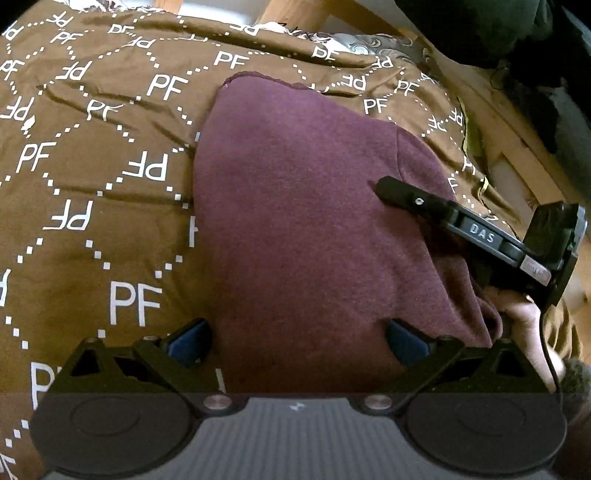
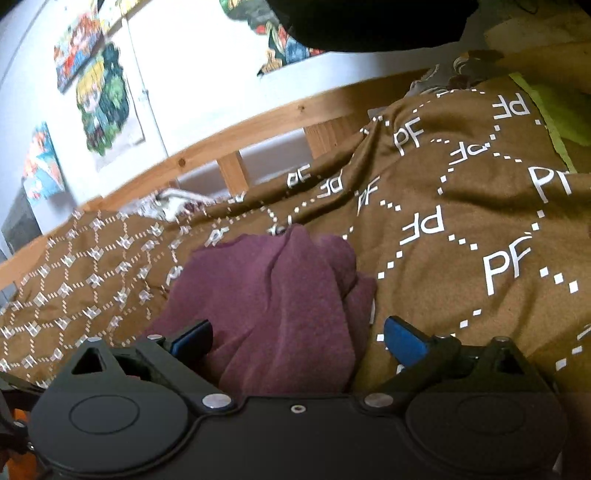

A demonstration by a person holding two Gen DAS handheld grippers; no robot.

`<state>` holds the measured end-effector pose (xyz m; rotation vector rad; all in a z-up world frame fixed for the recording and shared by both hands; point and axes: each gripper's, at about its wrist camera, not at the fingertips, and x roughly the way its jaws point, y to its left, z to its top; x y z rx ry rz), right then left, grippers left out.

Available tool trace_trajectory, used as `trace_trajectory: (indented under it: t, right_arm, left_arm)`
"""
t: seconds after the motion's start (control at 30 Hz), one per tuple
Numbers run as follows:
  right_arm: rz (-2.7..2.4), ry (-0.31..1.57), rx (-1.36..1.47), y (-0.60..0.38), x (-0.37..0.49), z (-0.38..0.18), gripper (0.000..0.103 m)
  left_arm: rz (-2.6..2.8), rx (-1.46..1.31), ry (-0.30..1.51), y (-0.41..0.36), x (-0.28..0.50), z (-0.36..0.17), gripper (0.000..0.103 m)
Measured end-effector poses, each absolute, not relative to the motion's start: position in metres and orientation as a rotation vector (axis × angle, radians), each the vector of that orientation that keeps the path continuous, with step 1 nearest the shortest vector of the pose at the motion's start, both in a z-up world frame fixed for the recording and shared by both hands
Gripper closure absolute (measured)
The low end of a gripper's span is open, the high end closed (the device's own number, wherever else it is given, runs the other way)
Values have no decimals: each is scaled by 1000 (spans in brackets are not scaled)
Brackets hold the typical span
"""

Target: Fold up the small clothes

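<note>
A maroon garment (image 1: 303,206) lies partly folded on a brown bedspread printed with white "PF" letters (image 1: 92,184). My left gripper (image 1: 297,341) is open, its blue-padded fingers wide apart over the garment's near edge. My right gripper shows in the left wrist view (image 1: 384,188) at the garment's right side, its tip resting on the cloth. In the right wrist view the right gripper (image 2: 297,341) is open, fingers spread over the bunched maroon garment (image 2: 280,295), which lies on the bedspread (image 2: 480,221).
A wooden bed rail (image 2: 258,122) runs behind the bedspread, with a white wall and colourful posters (image 2: 103,99) beyond. A green cloth edge (image 2: 554,110) lies at the far right. Dark clothing (image 1: 498,29) hangs at the top right.
</note>
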<state>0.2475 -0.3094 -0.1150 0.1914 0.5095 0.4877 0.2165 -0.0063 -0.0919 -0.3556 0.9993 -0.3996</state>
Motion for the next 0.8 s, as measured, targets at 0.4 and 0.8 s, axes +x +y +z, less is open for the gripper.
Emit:
trace_trajectory:
  t: [0.4, 0.8]
  right_arm:
    - [388, 631, 79, -282, 251, -104, 33]
    - [350, 662, 132, -270, 236, -86, 69]
  left_arm:
    - [-427, -382, 1030, -2, 220, -90, 0]
    - [-457, -528, 1053, 20, 214, -87, 22]
